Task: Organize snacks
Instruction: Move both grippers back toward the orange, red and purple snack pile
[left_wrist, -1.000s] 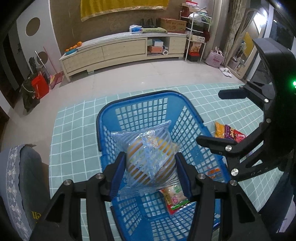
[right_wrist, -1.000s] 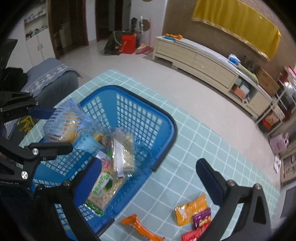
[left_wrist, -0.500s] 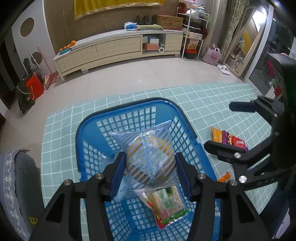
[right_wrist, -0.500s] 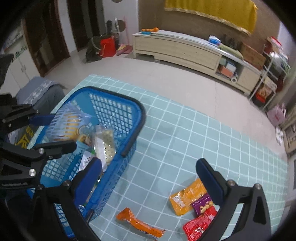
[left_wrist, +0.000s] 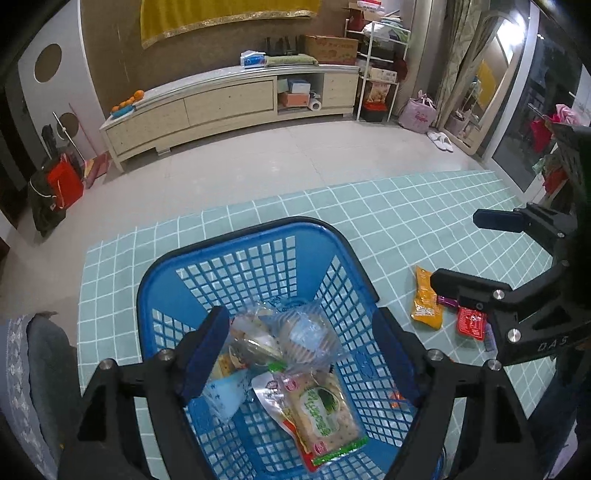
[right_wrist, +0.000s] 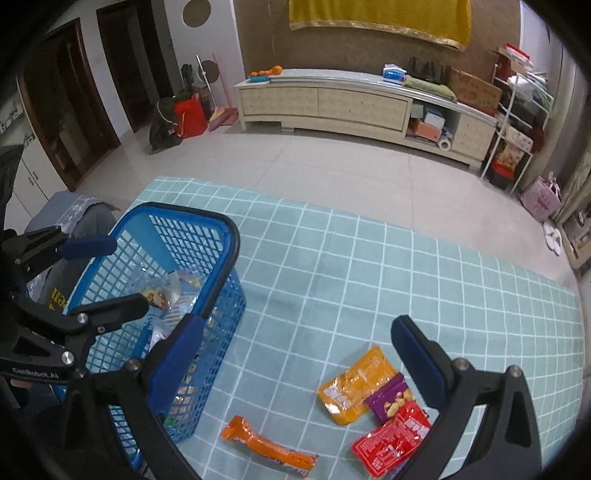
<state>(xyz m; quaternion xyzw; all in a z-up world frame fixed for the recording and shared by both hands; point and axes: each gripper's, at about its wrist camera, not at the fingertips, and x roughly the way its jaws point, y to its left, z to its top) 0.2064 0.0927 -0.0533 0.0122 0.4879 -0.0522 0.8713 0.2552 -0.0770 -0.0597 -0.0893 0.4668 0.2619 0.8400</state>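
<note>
Teal checked cloth (right_wrist: 332, 266) bears a blue basket (left_wrist: 236, 243). Left gripper (left_wrist: 301, 343), jaws opening, hovers above the striped clear packet (left_wrist: 306, 338) lying loose inside. Right gripper (right_wrist: 299, 354), spread and empty, hangs over the orange packet (right_wrist: 354, 384).

1. Illumination: dim indoor light with a cool blue-green cast in both views.
2. Bright source: a window (left_wrist: 517, 55) at the upper right of the left wrist view is overexposed.
3. Shadows: soft and faint on the checked cloth (right_wrist: 369, 258).
4. Distortion: strong fisheye curvature; straight lines bow toward the edges.
5. Vignette: black corners in both views.
6. Sharpness: centre sharp; periphery slightly soft.
</note>
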